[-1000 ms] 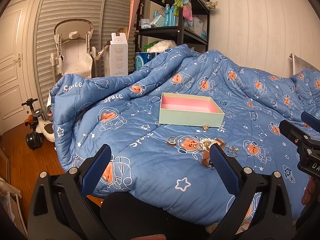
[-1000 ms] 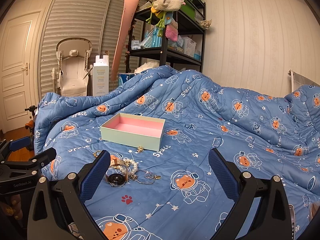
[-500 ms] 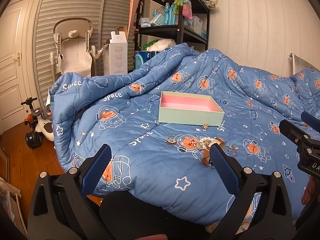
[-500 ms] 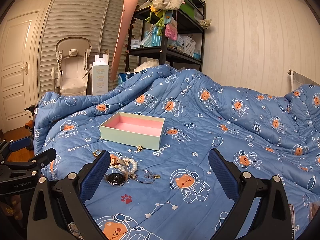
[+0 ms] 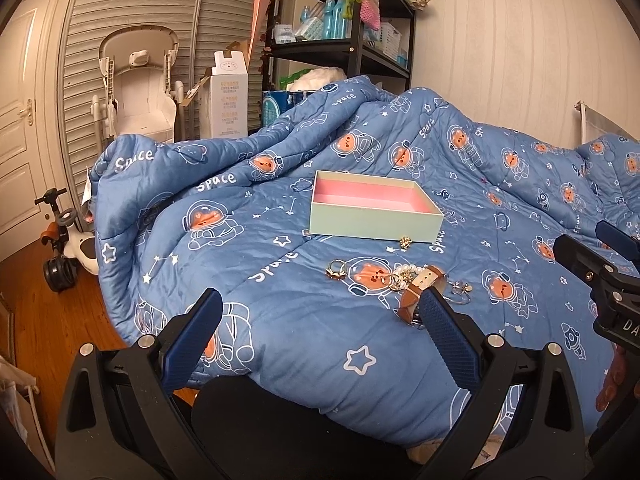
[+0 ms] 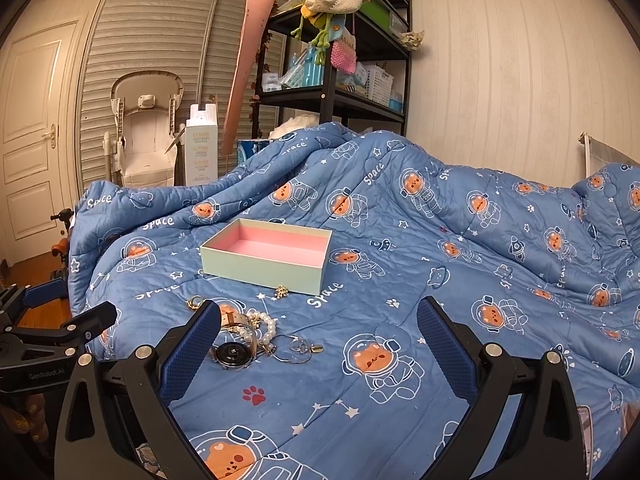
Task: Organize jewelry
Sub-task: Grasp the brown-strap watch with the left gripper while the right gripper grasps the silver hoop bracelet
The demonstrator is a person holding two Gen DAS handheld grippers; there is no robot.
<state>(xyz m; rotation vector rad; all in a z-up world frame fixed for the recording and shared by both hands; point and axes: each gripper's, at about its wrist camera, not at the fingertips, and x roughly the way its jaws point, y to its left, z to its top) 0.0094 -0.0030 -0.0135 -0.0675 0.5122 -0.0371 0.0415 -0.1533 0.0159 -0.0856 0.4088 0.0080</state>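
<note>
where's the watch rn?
The watch lies on the quilt in the right wrist view, low left, beside the pearl bracelet, nearer than the box.

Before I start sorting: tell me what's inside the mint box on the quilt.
The mint box shows only bare pink lining. Its near wall hides a strip of the floor from both views. The pearl bracelet, watch and rings all lie outside on the quilt.
</note>
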